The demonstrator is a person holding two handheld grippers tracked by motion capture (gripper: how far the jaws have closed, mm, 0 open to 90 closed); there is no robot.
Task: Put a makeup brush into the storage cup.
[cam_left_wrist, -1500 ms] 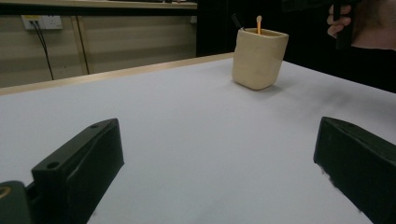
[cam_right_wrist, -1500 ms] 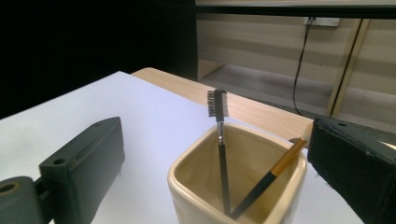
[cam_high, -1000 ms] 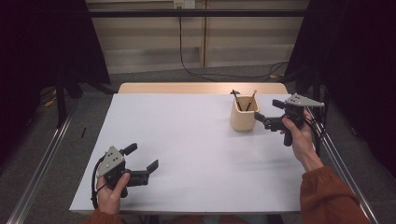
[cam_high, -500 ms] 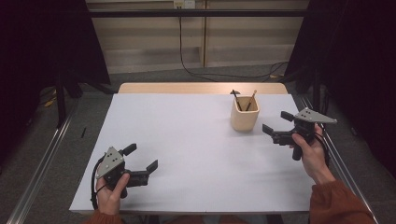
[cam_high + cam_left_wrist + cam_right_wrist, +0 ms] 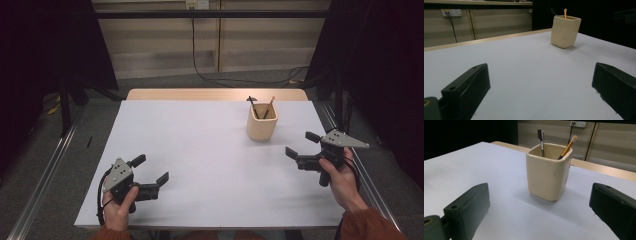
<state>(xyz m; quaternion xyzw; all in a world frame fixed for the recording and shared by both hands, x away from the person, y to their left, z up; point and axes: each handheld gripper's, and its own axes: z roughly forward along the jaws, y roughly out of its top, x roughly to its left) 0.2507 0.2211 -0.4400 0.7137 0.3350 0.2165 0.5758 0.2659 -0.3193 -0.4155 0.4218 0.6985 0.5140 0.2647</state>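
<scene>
Clearly the right gripper point(image 5: 304, 146) is spread wide with nothing between its jaws; it hovers low over the white table point(image 5: 200, 150), just off the near right side of the cream cup point(image 5: 262, 127) and apart from it; in the right gripper view the cup point(image 5: 547, 173) stands upright, framed between the 2 black jaws, with a dark-headed brush point(image 5: 540, 140) and a wooden-handled brush point(image 5: 567, 145) leaning inside it. The left gripper point(image 5: 151, 171) is likewise open and empty, near the front left corner of the table and well apart from the cup; its own view has the cup point(image 5: 565, 31) far off toward the upper right.

By my reading the step in hand is the approach to the cup or to 1 of the 2 brushes; no grasp is made. The next move calls for the right gripper to go forward and rise to the rim if a brush is wanted, then close on a slim handle without tipping the cup; if the cup itself is wanted, the jaws look wide enough to take its walls.

The right hand point(image 5: 342, 175) holds its handle with the forearm coming up from the bottom right corner, jaws pointing left toward the cup; the left hand point(image 5: 119, 202) sits low at the table's near edge, jaws pointing right.
</scene>
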